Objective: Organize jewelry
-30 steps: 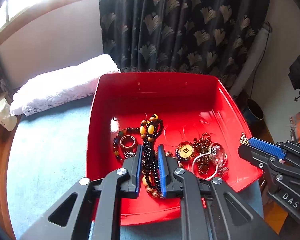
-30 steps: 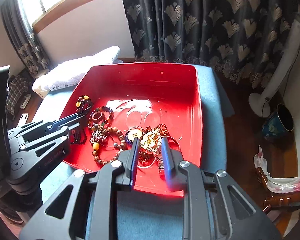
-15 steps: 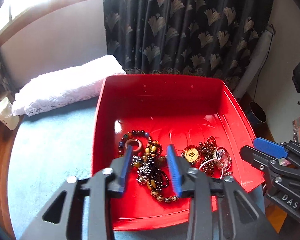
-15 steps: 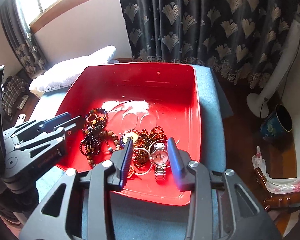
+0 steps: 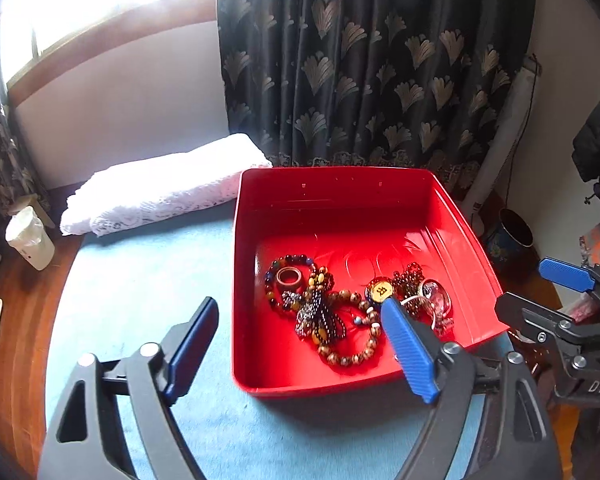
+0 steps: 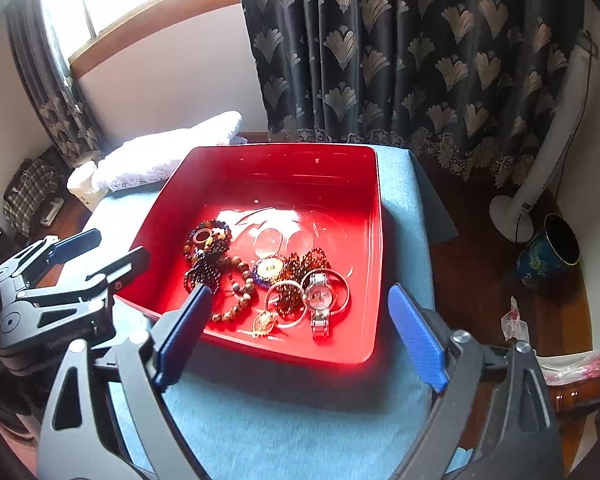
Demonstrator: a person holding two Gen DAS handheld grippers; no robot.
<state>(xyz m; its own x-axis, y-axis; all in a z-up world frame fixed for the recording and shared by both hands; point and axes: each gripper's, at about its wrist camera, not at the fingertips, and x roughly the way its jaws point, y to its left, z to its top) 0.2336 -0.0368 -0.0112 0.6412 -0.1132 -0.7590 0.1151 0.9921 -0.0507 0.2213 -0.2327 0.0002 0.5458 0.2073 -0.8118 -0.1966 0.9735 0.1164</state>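
A red tray [image 5: 340, 188] [image 6: 280, 160] sits on a blue mat and holds a heap of jewellery. In it lie a dark bead bracelet [image 5: 320, 316] [image 6: 204, 270], a brown bead bracelet [image 5: 352, 356], a ring [image 5: 289, 278], a round gold pendant [image 5: 381, 290] [image 6: 269, 268], a silver watch [image 6: 319, 298] and a bangle [image 6: 284, 308]. My left gripper [image 5: 299, 304] hangs above the tray's near left corner. Its jaws are opening wide and grip nothing. My right gripper [image 6: 300, 290] hovers over the tray's near edge, jaws opening, also holding nothing. Each gripper shows in the other's view [image 5: 522, 286] [image 6: 122, 245].
A folded white lace cloth [image 5: 160, 184] lies behind the tray on the left. A white container [image 5: 30, 238] stands on the wooden table edge. A dark patterned curtain [image 6: 380, 60] hangs behind. A white fan stand [image 6: 540, 184] and a blue bin [image 6: 548, 252] are on the floor at right.
Both grippers went from shut to wide open. The left let go of the dark beads, the right released the pieces by the watch. Both drew back and up from the tray.
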